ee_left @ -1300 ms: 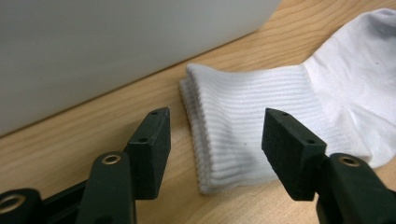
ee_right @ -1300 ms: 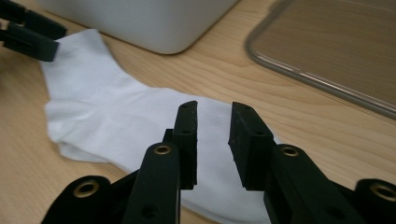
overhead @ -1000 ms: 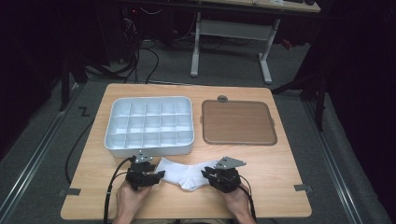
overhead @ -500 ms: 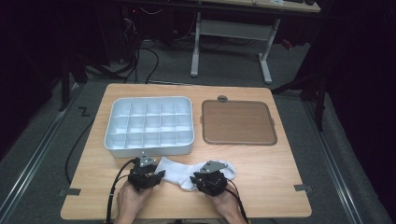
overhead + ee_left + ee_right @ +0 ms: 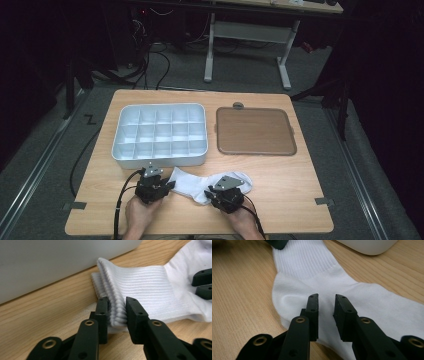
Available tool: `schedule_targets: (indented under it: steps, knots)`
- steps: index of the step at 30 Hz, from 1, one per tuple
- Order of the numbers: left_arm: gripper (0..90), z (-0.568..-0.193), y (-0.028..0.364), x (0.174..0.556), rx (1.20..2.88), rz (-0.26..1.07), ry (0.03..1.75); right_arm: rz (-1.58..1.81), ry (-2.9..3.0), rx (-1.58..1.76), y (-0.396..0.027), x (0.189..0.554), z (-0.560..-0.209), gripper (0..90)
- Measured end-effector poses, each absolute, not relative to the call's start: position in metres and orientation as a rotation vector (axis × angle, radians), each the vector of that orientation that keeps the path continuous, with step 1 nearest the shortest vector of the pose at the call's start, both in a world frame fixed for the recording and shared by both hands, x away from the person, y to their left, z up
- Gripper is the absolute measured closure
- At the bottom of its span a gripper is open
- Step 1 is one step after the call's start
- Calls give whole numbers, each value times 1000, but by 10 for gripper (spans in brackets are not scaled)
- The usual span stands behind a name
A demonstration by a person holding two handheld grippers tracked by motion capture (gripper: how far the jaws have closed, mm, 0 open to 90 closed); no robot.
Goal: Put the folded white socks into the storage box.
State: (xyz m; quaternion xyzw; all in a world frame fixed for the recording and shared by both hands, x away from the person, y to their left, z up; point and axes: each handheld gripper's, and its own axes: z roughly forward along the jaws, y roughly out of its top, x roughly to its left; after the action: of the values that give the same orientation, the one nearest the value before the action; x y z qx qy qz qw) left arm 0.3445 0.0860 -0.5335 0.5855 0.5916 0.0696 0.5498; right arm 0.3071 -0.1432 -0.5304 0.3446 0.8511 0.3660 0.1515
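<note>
Sock pinched at cuff and heel, ready to fold

The sock (image 5: 200, 186) lay on the surface just before the tray (image 5: 160, 134). The left tool (image 5: 117, 311), just closing, gripped its bunched cuff; the right tool (image 5: 325, 305) pinched the heel, jaws narrow. Next likely: lift together. The toe was cut off in the gripper views.
</note>
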Motion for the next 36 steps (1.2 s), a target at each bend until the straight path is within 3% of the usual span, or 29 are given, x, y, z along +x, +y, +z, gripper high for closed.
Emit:
schedule_targets:
  steps: [8,36]
  knots:
    - [783,-528,90,343,1357,127,1391,1054,2448,999,-144,308,-530,745]
    - [789,-472,103,331,1262,38,1242,1047,2481,966,-121,311,-529,754]
